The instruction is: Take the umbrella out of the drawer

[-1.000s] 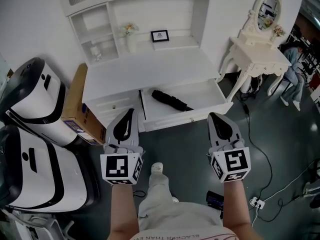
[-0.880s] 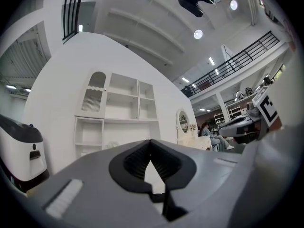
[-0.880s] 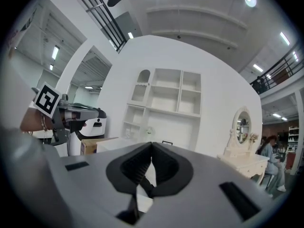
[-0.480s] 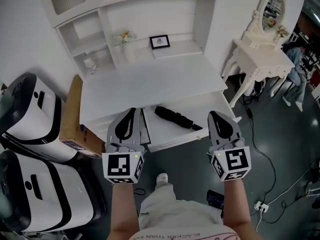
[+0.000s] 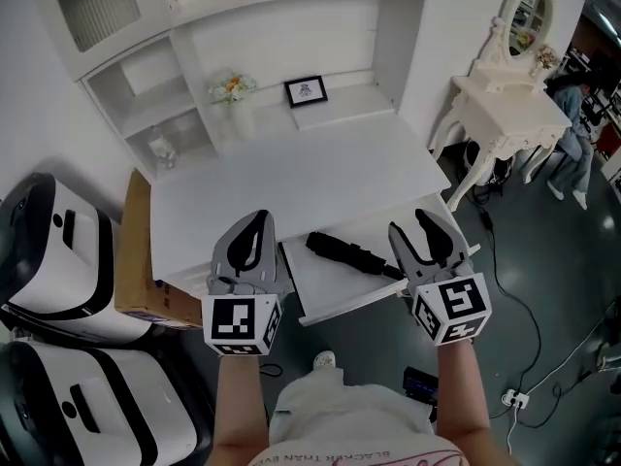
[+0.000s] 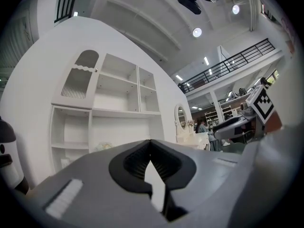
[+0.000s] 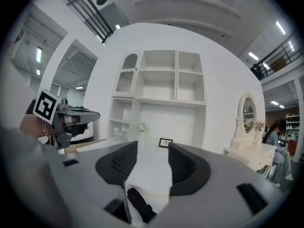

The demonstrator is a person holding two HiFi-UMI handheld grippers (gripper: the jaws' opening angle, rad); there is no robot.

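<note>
Clearly the reach is the step in hand: the black folded umbrella [image 5: 347, 252] lies slantwise in the open drawer [image 5: 354, 297] under the white desk [image 5: 291, 183], untouched, with one end close under the right gripper [image 5: 412, 226]. That gripper's jaws stand apart and are opening, with nothing between the pads yet. The left gripper [image 5: 258, 218] hangs over the drawer's left corner with its jaws together and empty.

To do this well, I judge the right gripper should dip below the drawer's front edge, straddle the umbrella across its width near the middle so it won't tip, and close only once both pads flank it. The left one could stay clear or steady the drawer.

The head view alone shows the whole umbrella and how it lies in the drawer. The right gripper view catches only one dark end [image 7: 138, 205] low between its jaws. The left gripper view shows neither drawer nor umbrella, just shelves and the other gripper at its right edge.
</note>
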